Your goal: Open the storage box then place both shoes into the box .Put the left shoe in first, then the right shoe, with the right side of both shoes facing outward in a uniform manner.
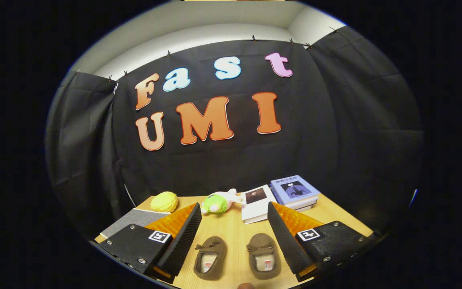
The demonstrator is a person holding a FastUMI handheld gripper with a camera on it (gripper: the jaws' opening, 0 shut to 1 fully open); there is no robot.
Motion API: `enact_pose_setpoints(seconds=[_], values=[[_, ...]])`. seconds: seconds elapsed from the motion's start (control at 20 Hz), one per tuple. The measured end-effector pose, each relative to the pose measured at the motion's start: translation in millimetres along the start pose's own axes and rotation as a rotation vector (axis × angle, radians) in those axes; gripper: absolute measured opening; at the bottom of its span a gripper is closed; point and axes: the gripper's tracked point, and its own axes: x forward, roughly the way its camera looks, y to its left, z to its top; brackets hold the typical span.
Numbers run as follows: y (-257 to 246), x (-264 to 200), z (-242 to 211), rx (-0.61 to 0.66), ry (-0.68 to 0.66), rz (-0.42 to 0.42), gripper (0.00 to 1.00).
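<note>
Two small brown slip-on shoes lie side by side on the wooden table, toes pointing away from me. The left shoe (209, 257) and the right shoe (264, 261) both sit between my fingers, low down near their base. My gripper (234, 210) is open, its jaws spread wide above the table with nothing held. A grey box-like thing (134, 221) lies flat just behind the left finger, partly hidden by it; I cannot tell whether it is the storage box.
Beyond the fingertips lie a green and white plush toy (219, 202), a yellow round plush (164, 201), a white booklet (257, 203) and a stack of books (295, 192) with a blue cover. The table (231, 233) ends at the black cloth wall.
</note>
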Motion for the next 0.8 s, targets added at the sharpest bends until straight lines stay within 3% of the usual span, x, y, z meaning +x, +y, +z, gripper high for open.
enact_pose_setpoints(seconds=[0.35,0.8], values=[[36,29,-59,0.125,0.094,0.124,0.98],[105,54,-131,0.315,0.27,0.35,0.98]])
